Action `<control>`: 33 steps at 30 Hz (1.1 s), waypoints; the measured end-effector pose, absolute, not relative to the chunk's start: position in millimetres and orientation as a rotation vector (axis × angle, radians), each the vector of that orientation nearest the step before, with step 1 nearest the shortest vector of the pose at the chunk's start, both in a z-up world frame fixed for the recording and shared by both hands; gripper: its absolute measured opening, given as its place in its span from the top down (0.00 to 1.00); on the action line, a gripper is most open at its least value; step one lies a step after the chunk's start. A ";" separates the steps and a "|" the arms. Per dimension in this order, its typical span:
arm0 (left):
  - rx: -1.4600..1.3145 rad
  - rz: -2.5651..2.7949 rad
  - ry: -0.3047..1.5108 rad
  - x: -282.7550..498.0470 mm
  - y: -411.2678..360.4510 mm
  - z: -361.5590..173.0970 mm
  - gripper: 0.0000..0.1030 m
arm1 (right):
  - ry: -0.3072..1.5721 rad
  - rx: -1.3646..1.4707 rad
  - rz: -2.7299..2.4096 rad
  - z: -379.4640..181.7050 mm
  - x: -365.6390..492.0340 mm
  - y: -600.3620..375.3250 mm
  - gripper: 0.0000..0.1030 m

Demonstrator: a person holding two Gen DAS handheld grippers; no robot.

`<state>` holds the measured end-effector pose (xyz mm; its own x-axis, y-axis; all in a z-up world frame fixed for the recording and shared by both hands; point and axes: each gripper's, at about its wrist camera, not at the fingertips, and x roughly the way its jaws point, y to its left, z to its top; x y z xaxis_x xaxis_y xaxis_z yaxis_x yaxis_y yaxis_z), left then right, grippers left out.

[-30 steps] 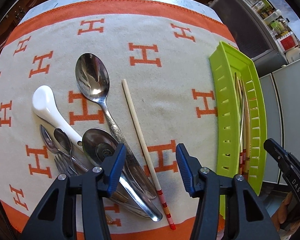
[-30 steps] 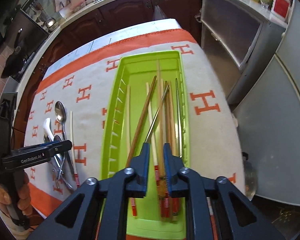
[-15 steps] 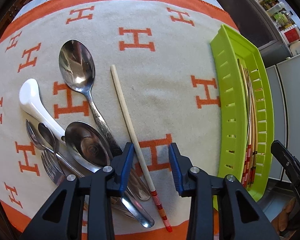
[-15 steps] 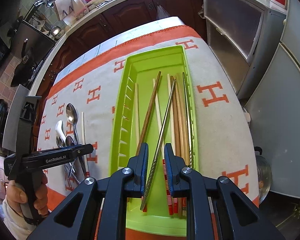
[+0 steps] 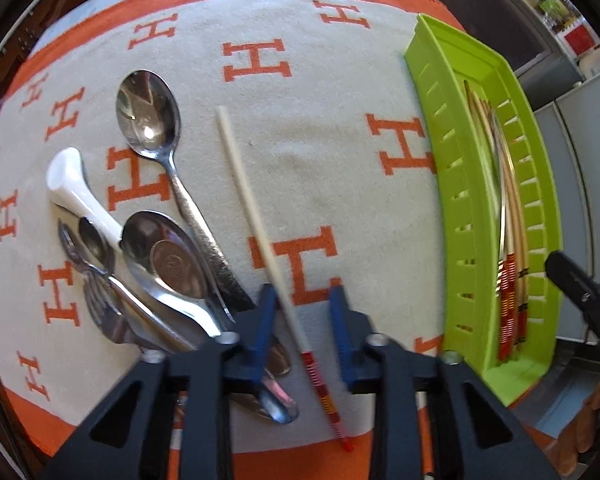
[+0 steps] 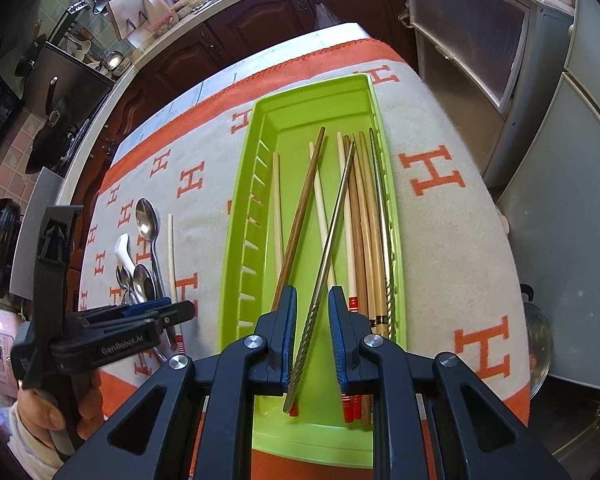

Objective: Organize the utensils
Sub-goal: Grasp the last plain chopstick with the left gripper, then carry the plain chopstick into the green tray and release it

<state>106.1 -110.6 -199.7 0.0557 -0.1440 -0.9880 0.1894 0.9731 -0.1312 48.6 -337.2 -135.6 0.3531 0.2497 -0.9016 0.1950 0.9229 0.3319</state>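
A cream chopstick (image 5: 244, 184) with a red-striped end lies on the H-patterned cloth (image 5: 320, 152). My left gripper (image 5: 303, 295) points straight down over its striped end. The jaws are closing with the stick between them, and neither pad presses it. Left of it lies a heap of metal spoons and forks (image 5: 160, 272), a large spoon (image 5: 148, 120) and a white ceramic spoon (image 5: 72, 184). The green tray (image 6: 236, 240) holds several chopsticks. My right gripper (image 6: 312, 295) hovers over its near end, narrowly open, with a metal chopstick (image 6: 336, 208) showing in the gap. The left gripper (image 6: 180, 312) is also visible there.
The cloth's orange border and the table edge run close under my left gripper. The tray (image 5: 452, 160) sits at the cloth's right side. A grey cabinet (image 6: 480, 60) and a fridge door (image 6: 572, 200) stand right of the table, and dark cupboards (image 6: 240, 28) stand behind.
My left gripper has come down over the cream chopstick's striped end and its jaws have narrowed around it. In the right wrist view the metal chopstick's near end now shows between the fingers.
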 end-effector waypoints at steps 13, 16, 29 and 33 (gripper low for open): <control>-0.205 -0.332 1.531 82.1 -92.6 -205.4 0.97 | 1.206 0.472 0.041 -137.0 39.3 -342.6 0.84; -0.235 -0.365 1.525 75.7 -92.7 -195.1 0.97 | 1.196 0.480 0.039 -134.5 35.4 -345.6 0.84; -0.305 -0.583 1.420 80.8 -125.3 -121.2 0.97 | 1.161 0.530 0.007 -127.5 21.5 -360.6 0.84; -0.285 -0.596 1.385 106.8 -155.5 -120.7 0.97 | 1.147 0.534 -0.017 -123.7 17.2 -363.7 0.84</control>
<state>106.8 -155.5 -120.7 0.0697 -0.5499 -0.8323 0.2267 0.8213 -0.5236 17.2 -363.7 -123.7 0.4249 0.2549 -0.8686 0.2803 0.8754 0.3939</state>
